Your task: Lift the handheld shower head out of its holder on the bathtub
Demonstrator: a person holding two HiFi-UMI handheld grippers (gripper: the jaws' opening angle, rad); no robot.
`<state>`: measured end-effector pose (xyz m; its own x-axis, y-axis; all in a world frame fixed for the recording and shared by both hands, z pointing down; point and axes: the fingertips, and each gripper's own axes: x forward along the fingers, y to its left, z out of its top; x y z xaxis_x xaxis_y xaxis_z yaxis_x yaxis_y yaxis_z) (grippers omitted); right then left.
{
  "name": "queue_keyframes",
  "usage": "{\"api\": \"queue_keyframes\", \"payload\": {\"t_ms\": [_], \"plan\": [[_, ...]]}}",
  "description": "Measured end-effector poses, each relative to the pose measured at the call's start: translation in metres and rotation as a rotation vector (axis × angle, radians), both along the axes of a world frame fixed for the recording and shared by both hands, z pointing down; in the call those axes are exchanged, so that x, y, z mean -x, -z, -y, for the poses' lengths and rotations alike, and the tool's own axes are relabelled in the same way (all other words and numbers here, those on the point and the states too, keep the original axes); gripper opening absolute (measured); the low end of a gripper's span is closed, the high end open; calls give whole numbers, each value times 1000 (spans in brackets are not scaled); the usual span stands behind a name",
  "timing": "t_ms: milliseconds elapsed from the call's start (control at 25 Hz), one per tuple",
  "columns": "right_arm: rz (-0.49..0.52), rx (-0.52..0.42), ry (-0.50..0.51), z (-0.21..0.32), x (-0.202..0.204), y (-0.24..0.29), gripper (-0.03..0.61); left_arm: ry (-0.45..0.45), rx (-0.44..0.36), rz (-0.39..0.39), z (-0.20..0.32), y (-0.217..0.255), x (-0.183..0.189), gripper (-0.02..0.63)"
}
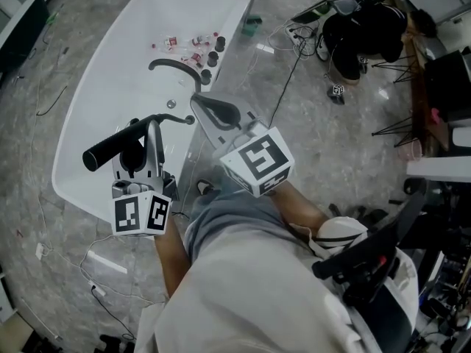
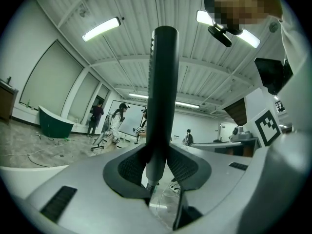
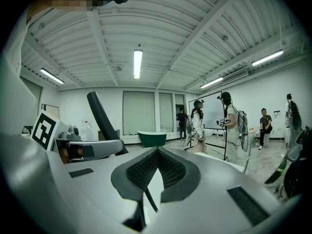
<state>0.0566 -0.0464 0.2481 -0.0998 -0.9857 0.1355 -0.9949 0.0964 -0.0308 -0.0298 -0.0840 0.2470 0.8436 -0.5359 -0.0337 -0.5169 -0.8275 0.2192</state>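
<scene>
The handheld shower head [image 1: 121, 144] is a black rod held slantwise over the near rim of the white bathtub [image 1: 88, 101]. My left gripper [image 1: 147, 142] is shut on it. In the left gripper view the shower head [image 2: 161, 96] stands upright between the pads of my left gripper [image 2: 158, 157]. A thin hose [image 1: 176, 118] runs from it toward my right gripper [image 1: 210, 109], which hovers just right of it with its tips together. In the right gripper view my right gripper [image 3: 156, 152] is shut, and the shower head [image 3: 102, 116] leans at its left. The holder is hidden.
A black curved faucet [image 1: 176, 66] and small bottles [image 1: 188, 46] sit at the tub's far part. Cables [image 1: 291, 57], black bags [image 1: 353, 35] and tripod legs [image 1: 397, 123] lie on the floor to the right. People [image 3: 229, 126] stand across the room.
</scene>
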Motion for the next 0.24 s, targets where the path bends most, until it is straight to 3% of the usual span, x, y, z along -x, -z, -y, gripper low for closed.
{"api": "queue_keyframes", "payload": {"t_ms": [240], "plan": [[16, -16, 15, 12, 6, 5, 15, 14, -25, 12, 11, 6, 6, 147]]}}
